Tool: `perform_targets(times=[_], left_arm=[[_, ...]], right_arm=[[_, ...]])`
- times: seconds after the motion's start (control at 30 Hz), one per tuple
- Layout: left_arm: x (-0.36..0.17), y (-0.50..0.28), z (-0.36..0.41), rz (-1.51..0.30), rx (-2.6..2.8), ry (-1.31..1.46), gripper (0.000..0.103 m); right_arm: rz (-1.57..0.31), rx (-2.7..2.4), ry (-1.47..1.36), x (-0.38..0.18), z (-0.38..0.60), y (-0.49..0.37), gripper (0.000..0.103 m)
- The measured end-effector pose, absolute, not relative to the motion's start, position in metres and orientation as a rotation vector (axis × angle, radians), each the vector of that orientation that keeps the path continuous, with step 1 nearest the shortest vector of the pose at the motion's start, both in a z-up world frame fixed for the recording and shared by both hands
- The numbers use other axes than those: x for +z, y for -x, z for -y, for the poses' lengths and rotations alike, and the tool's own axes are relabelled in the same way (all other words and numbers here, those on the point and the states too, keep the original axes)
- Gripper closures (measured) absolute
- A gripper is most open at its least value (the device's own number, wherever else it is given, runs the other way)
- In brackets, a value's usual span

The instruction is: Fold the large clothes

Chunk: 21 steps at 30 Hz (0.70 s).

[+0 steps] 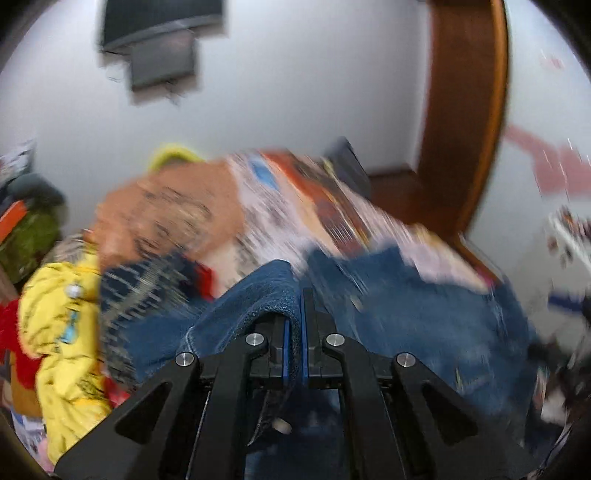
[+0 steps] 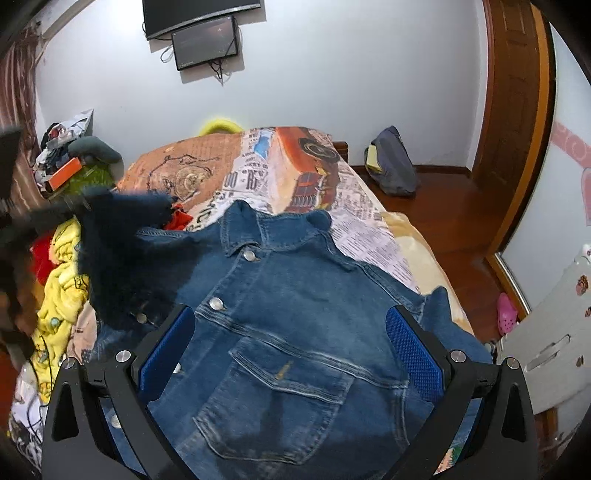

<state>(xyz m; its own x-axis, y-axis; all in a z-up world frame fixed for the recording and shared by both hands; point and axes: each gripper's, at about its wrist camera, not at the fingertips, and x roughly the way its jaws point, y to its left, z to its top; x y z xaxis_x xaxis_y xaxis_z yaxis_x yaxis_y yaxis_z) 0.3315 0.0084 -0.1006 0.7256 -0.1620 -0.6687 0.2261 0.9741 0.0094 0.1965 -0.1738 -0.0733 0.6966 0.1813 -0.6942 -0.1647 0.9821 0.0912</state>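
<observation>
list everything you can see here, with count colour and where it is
denim jacket: 1, blue, spread on the bed, one part lifted at left
bed cover: 1, orange and newsprint pattern, under the jacket
yellow garment: 1, yellow, left edge of bed
red cloth: 1, red, beside the yellow garment
screens: 2, black, on the wall
bag: 1, grey, on the floor by the wall
door: 1, brown wood, right
left gripper: 1, black, blue fingers, shut on the jacket
right gripper: 1, open above the jacket
</observation>
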Motion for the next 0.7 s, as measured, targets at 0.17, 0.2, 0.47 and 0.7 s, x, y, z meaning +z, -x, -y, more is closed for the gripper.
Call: perform_targets(times=[0.17, 0.2, 0.47, 0.7], left_arm=[[-0.171, -0.327, 0.039, -0.929, -0.321, -0.136, 0.099], [-0.177, -0.325, 0.042, -0.941, -0.329, -0.141, 0.099], [-0.201, -0.306, 0.043, -1.028, -0.345, -0.091, 0.046], [-0.171, -0.293, -0.014, -0.996, -0.345, 0.052, 0.041]], right_arm=[[-0.821, 0.177, -0.026, -0.087, 0.187, -0.198, 0.000], [-0.828, 0.177, -0.028, -0.089, 0.189, -0.198, 0.000], [-0.871, 0.187, -0.003, -0.098, 0.188, -0.202, 0.000], [-0.875, 0.202, 0.014, -0.101, 0.181, -0.203, 0.000]])
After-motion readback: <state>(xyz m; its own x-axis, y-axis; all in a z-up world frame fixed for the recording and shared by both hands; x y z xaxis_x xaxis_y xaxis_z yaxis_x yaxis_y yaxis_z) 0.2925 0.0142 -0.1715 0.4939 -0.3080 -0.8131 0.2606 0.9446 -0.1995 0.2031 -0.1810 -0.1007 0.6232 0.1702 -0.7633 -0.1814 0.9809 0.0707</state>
